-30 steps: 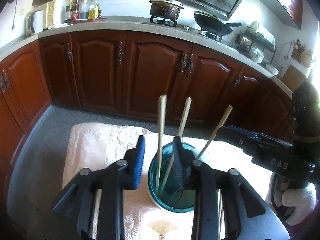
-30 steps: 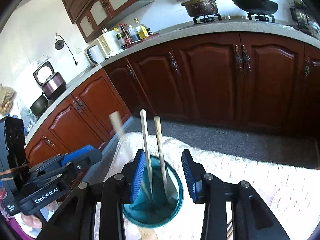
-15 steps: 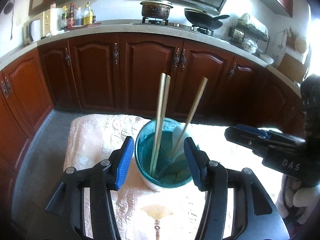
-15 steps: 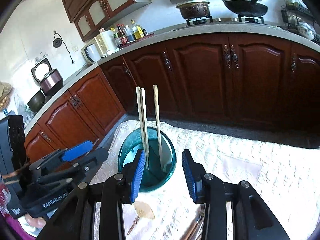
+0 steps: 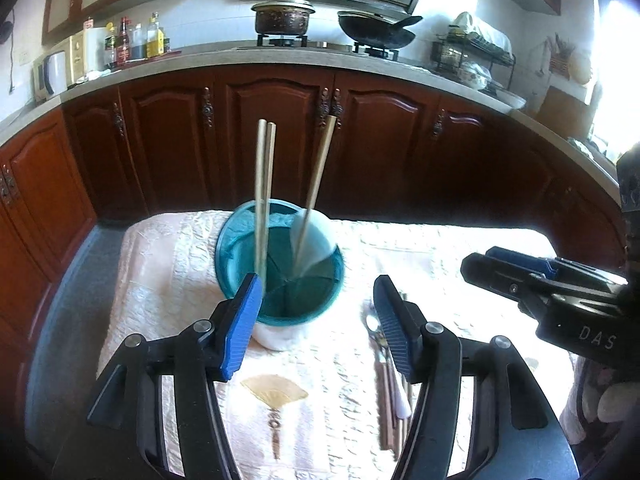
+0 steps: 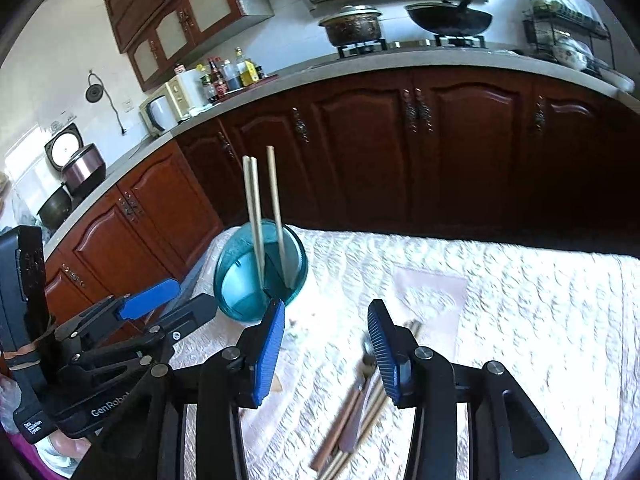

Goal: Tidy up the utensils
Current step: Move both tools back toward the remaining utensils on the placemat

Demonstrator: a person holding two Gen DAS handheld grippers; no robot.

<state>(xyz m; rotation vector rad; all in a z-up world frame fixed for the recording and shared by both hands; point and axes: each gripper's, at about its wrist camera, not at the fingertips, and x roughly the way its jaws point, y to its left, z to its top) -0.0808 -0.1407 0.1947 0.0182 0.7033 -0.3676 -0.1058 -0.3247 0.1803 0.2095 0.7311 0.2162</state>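
Note:
A teal utensil cup (image 5: 280, 268) stands on the cloth-covered table (image 5: 168, 256) with three chopsticks (image 5: 264, 192) upright in it; it also shows in the right wrist view (image 6: 260, 272). Loose utensils lie on the cloth: a spoon (image 6: 366, 354) with a brown handle and several chopsticks (image 6: 348, 428), also seen in the left wrist view (image 5: 390, 392). My left gripper (image 5: 316, 320) is open and empty, just in front of the cup. My right gripper (image 6: 326, 352) is open and empty above the loose utensils, and shows at the right of the left wrist view (image 5: 520, 272).
Dark wooden cabinets (image 5: 280, 144) run behind the table under a counter with a pot (image 5: 284, 18), a wok (image 5: 376, 32), bottles (image 5: 136, 40) and a dish rack (image 5: 476, 56). The table's left edge drops to a grey floor (image 5: 60, 320).
Both grippers have pulled back from the cup and opened wider. The cup now stands farther off with three chopsticks in it, and the loose utensils on the cloth have come into view.

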